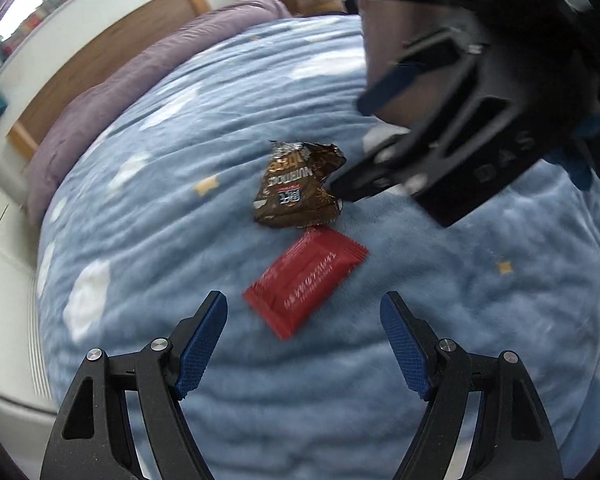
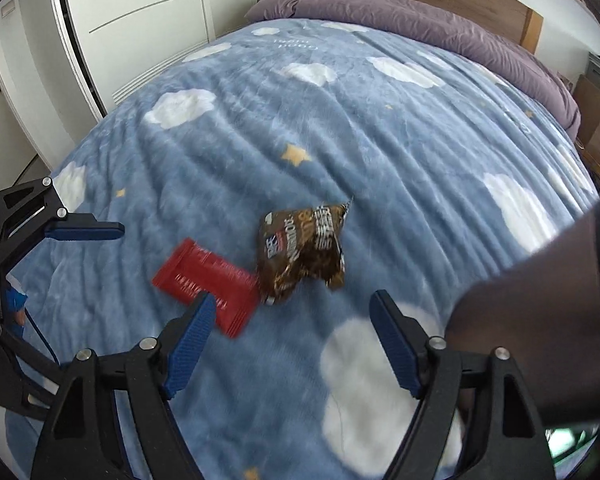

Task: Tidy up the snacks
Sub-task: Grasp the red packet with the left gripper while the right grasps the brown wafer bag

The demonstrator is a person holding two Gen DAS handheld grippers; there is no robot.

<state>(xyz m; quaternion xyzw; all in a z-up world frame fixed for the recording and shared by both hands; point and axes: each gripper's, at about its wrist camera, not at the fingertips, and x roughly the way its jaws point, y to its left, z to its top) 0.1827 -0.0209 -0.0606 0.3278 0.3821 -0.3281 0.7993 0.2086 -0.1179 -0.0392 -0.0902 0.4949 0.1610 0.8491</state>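
Lying on the blanket (image 1: 160, 208): a red packet (image 1: 306, 280) and a crumpled brown packet (image 1: 298, 190), touching or overlapping at one edge. Red packet lying flat, long axis running diagonally from near left to far right in the left view. Brown packet bunched, pointing nowhere clearly. Hovering released just near of the red packet: left gripper (image 1: 303, 344). Hovering over both, also released and empty: right gripper (image 2: 290, 346). Probably best closing across the red packet's short side, pressing lightly into the soft blanket, avoiding dragging its neighbour.
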